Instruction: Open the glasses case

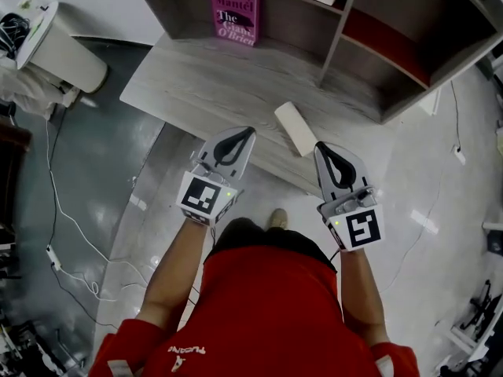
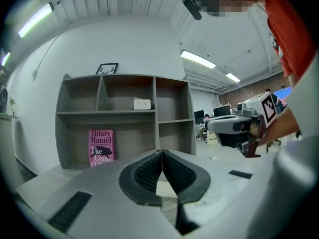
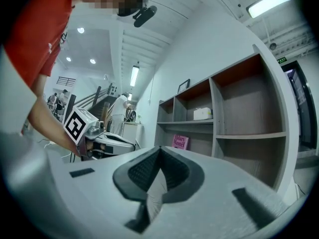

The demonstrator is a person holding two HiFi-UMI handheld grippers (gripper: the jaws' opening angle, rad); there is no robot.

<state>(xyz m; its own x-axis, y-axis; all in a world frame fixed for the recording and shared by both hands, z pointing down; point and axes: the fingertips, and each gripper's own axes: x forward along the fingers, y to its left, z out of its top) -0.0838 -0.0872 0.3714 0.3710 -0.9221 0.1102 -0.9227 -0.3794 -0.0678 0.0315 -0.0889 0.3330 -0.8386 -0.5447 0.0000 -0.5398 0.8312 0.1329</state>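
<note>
My left tool (image 1: 248, 132) and right tool (image 1: 319, 148), both closed and empty, bracket the white oblong glasses case (image 1: 295, 128) ahead, presumably for two-handed opening.

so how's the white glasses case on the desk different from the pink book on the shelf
The glasses case is plain white; the book is pink with printed lettering. The glasses case lies flat on the open desk, skewed to its front edge; the book stands upright in a lower compartment of the shelf unit, cover facing out. Both are oblong and sit apart from other things.
</note>
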